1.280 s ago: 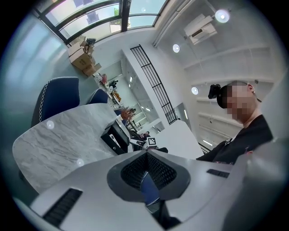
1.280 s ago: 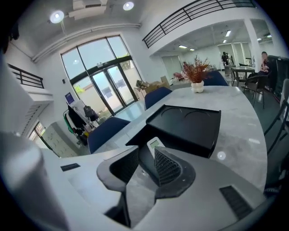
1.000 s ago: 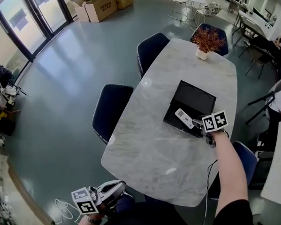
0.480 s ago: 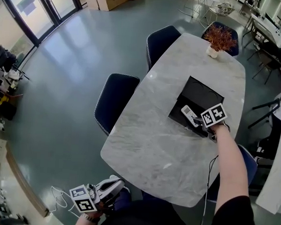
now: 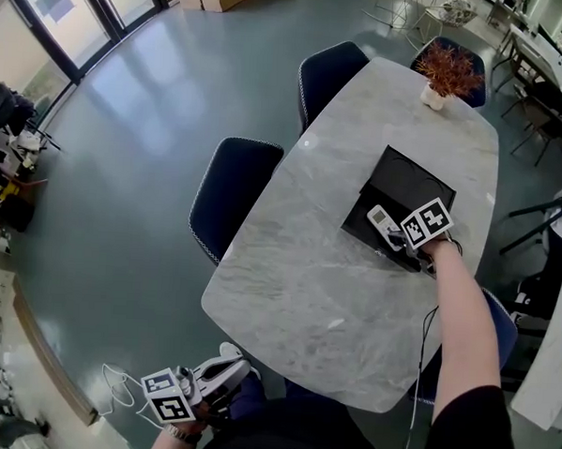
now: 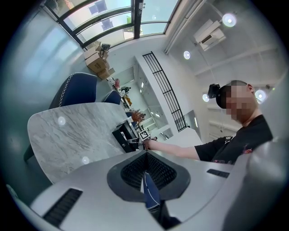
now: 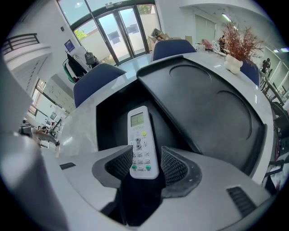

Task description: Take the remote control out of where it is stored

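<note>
A white remote control (image 7: pixel 142 140) lies in an open black box (image 5: pixel 410 179) on the marble table (image 5: pixel 307 267). In the head view the remote control (image 5: pixel 383 221) sits at the box's near left part. My right gripper (image 7: pixel 143 164) is at its near end, jaws wide, with the button end between the pads (image 7: pixel 174 167). A thin gap shows on the right side. In the head view my right gripper (image 5: pixel 398 239) reaches in from the table's right edge. My left gripper (image 5: pixel 226 371) hangs low below the near table edge, its jaws together (image 6: pixel 145 167).
The box's lid (image 7: pixel 212 99) lies open toward the far side. A potted dry plant (image 5: pixel 447 73) stands at the table's far end. Dark blue chairs (image 5: pixel 236 184) (image 5: pixel 331 76) line the left side, and another chair (image 5: pixel 497 324) sits under my right arm.
The head view has swung a little, so the table sits higher and more to the right. My right gripper stays at the remote's near end. The left gripper barely moves.
</note>
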